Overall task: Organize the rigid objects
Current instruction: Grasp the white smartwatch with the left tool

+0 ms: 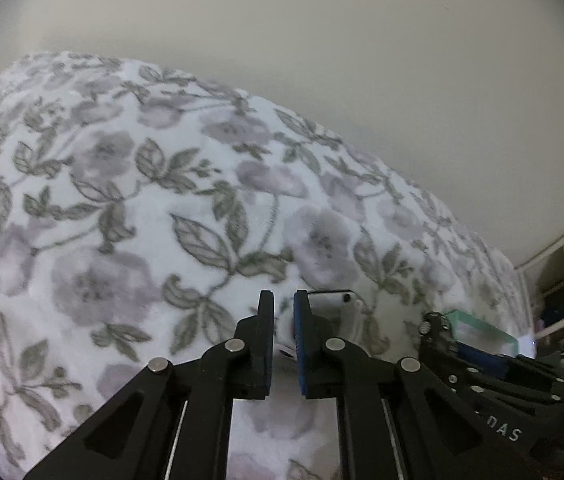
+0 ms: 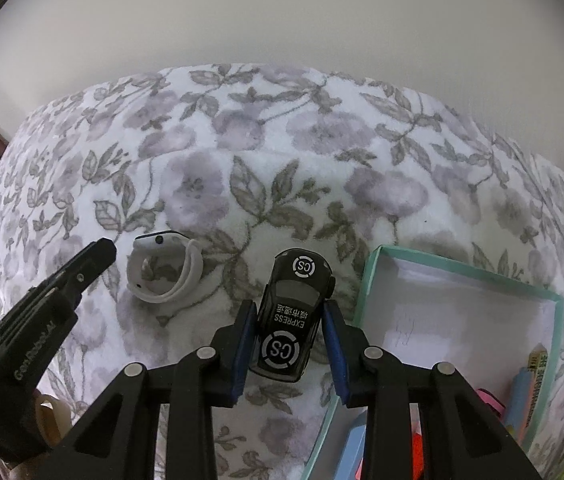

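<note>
My right gripper (image 2: 289, 308) is shut on a black toy car (image 2: 290, 312) marked "EXPRESS", its blue pads against the car's sides, just above the floral blanket (image 2: 241, 152). A white smartwatch (image 2: 161, 268) lies on the blanket to the left of the car, strap curled into a loop. My left gripper (image 2: 99, 252) sits just left of the watch, apart from it. In the left wrist view that gripper (image 1: 284, 300) is shut with nothing held, and the watch (image 1: 334, 300) peeks out behind its right finger. An open teal-rimmed box (image 2: 382, 280) lies to the right of the car.
Colourful pens and small items (image 2: 530, 384) lie at the box's near right corner. A beige band (image 2: 53, 412) lies at lower left. A plain wall rises behind the blanket. In the left wrist view the right gripper (image 1: 442, 332) and the teal box (image 1: 478, 328) appear at right, a white shelf (image 1: 562, 276) beyond.
</note>
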{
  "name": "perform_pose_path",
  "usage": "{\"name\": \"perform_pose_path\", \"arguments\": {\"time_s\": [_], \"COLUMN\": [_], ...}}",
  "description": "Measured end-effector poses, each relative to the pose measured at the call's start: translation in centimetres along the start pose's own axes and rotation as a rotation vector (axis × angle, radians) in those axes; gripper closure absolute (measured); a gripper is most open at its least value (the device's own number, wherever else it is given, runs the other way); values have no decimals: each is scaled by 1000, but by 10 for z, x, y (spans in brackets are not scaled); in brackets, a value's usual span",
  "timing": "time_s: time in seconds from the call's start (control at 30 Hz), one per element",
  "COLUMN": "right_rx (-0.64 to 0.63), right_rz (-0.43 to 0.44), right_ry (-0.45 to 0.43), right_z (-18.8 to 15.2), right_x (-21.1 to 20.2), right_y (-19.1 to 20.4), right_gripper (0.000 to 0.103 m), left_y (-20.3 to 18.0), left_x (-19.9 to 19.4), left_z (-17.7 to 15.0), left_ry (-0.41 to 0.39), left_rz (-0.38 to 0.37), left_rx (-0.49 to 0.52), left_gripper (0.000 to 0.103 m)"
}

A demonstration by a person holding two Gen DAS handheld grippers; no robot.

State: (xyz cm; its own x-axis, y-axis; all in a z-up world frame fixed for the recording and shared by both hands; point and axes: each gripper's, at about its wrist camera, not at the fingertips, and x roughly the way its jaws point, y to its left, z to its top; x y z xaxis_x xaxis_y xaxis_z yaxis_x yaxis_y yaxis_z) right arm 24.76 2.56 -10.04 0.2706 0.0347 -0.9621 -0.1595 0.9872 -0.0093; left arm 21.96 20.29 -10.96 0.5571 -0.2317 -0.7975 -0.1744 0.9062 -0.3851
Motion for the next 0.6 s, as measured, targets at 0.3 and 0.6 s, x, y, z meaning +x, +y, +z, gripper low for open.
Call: {"name": "perform_pose_path", "arguments": {"time_s": [0.3, 0.6], "right_rx": [16, 32], "right_rz": [8, 35], "right_ry": [-4, -6], "right_z": [-3, -6], "right_x": [-1, -2], "right_y": [-12, -19], "right_gripper": [67, 67], "left_y": [-15, -30], "left_x": [22, 28], "left_z": [-11, -20], "left_ry": [29, -9], "left_rz": [54, 153], "left_rx": [68, 154], "left_gripper": [69, 83]}}
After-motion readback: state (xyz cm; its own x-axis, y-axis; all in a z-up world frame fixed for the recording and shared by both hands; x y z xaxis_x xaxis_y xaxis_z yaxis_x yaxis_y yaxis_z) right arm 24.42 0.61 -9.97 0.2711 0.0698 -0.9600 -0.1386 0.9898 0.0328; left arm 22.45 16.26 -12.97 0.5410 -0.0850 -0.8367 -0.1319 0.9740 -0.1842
